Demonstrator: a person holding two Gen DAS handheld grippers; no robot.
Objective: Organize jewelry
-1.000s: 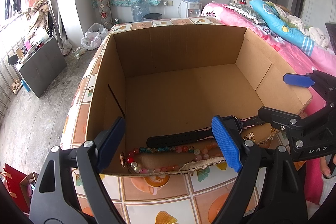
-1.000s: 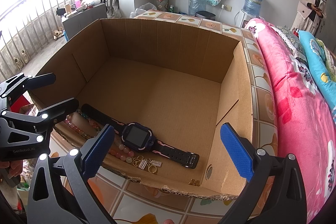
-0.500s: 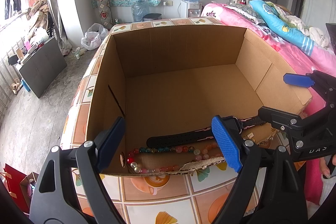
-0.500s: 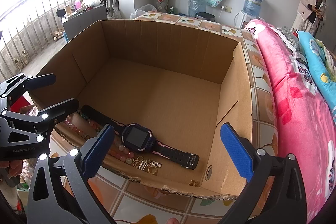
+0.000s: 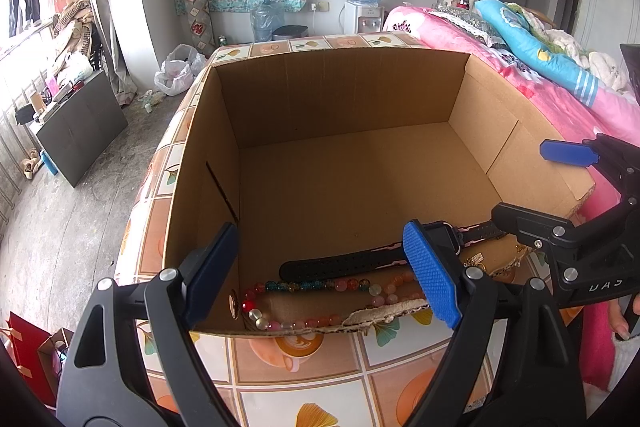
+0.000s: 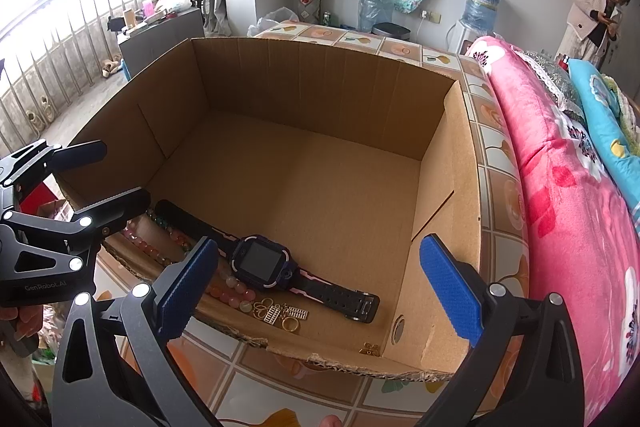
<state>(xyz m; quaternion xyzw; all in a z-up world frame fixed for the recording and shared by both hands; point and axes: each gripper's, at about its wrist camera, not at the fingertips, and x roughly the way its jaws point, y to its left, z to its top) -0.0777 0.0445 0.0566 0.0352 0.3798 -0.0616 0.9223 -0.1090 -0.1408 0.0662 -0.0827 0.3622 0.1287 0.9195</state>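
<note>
While watch (image 6: 264,261) lies in box (image 5: 340,87) beside beads (image 5: 320,285), I see left gripper (image 5: 320,275), right gripper (image 6: 320,287) spread, empty.

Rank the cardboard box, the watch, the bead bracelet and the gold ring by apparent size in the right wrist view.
1. cardboard box
2. watch
3. bead bracelet, partly hidden behind the gripper fingers, so its place after the watch is unsure
4. gold ring

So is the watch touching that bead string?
Touching: in the right wrist view the bead string lies against the watch, beside its case and strap, no gap between them.
</note>
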